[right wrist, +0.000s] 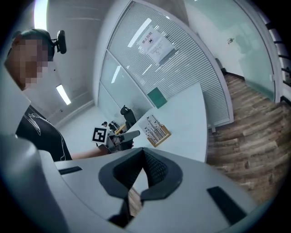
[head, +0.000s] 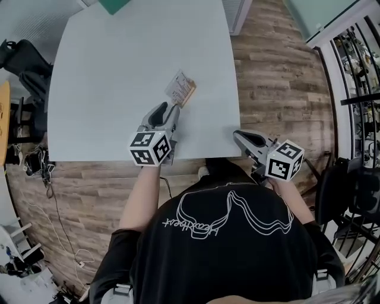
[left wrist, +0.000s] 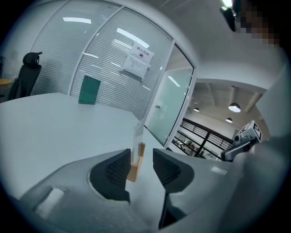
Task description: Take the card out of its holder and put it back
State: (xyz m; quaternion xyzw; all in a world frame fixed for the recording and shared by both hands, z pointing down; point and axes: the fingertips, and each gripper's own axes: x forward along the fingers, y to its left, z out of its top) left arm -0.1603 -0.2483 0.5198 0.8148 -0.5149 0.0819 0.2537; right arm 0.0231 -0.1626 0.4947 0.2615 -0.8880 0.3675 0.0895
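Observation:
A printed card stands in a small wooden holder on the white table. In the left gripper view the wooden holder and its upright card show edge-on in the gap between the jaws. My left gripper sits just short of the holder, open, its pads clear of the card. My right gripper hovers past the table's near right edge, shut and empty. The right gripper view shows the card's printed face and the left gripper beside it.
A green board leans at the table's far edge. A black office chair stands to the left. Wood floor lies to the right, with glass walls and railings beyond. The person's body fills the near side.

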